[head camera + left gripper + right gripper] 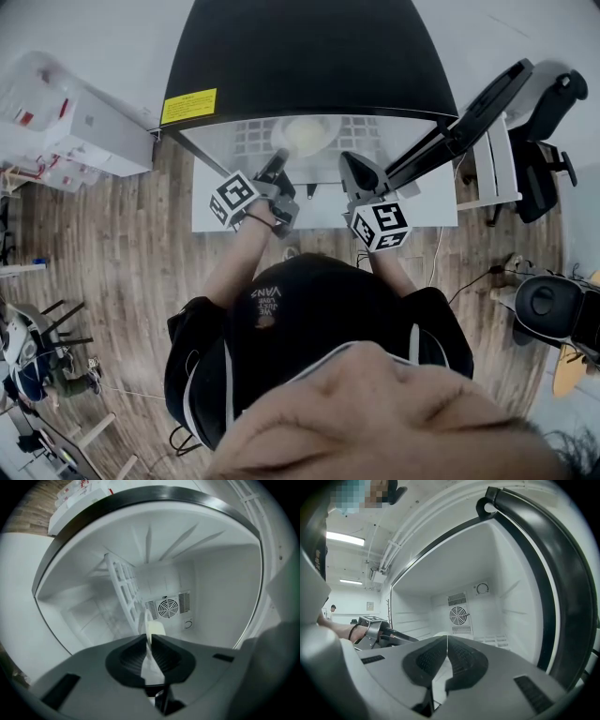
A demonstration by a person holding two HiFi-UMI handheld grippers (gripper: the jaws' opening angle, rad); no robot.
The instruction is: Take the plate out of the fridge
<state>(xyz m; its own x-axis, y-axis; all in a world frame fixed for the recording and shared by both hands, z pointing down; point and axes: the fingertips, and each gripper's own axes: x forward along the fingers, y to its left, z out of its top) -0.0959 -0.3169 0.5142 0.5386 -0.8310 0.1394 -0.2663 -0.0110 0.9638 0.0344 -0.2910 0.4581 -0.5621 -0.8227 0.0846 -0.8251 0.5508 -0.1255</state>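
Plate [302, 136] not out yet: rests pale and round on the wire shelf [246, 137] inside the open fridge [309, 56]. Step in hand, by the look of it: taking hold.

Left gripper [150, 638] inside the compartment, jaws nearly together and pinching the plate's near rim, seen edge-on between the pads (no gap visible on either side). Right gripper [447, 638] level just beside it, jaws fully together on nothing, tips at the mouth of the fridge.

Next, probably: lift the rim slightly off the wires, then draw straight back toward the body, keeping the plate level and clear of the door [473, 108] swung open at the right. Calls for a firm pinch, given the risk of sag or slip with a one-sided hold on a rim.

Inside the fridge: only the plate and the shelf to be seen, plus a fan vent [168, 607] on the back wall. Nothing on the plate, as far as can be told.
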